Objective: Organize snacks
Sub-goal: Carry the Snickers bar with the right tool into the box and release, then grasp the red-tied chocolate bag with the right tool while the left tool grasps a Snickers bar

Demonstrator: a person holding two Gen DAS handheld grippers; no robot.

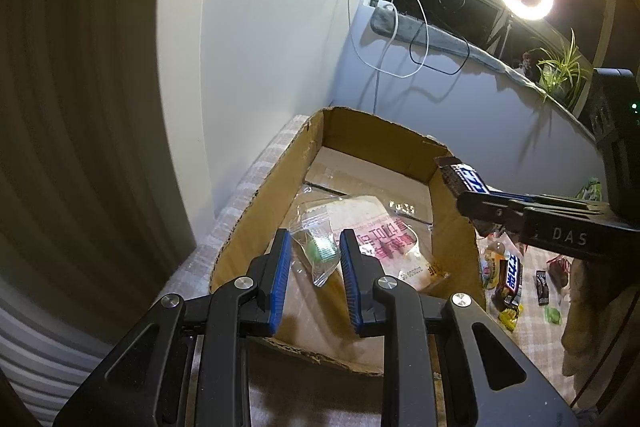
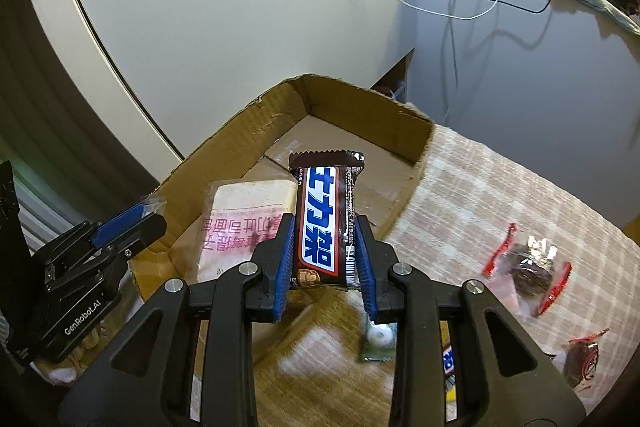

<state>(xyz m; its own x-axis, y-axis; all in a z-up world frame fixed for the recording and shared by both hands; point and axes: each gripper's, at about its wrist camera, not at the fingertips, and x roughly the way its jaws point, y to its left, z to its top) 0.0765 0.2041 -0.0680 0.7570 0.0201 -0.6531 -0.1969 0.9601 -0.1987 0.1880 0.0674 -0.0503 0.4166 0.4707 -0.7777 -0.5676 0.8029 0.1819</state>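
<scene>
- two tools: right tool clamps a chocolate bar above the cardboard box.
- left tool pinches a clear candy packet over the box's near end.

One open brown cardboard box stands on the checked cloth. Inside it lie two packets: one flat white bread packet with pink lettering and one small clear sachet with green contents. One brown chocolate bar with a blue-and-white label is in the air. Two red-edged clear sweet wrappers lie at three o'clock.
</scene>
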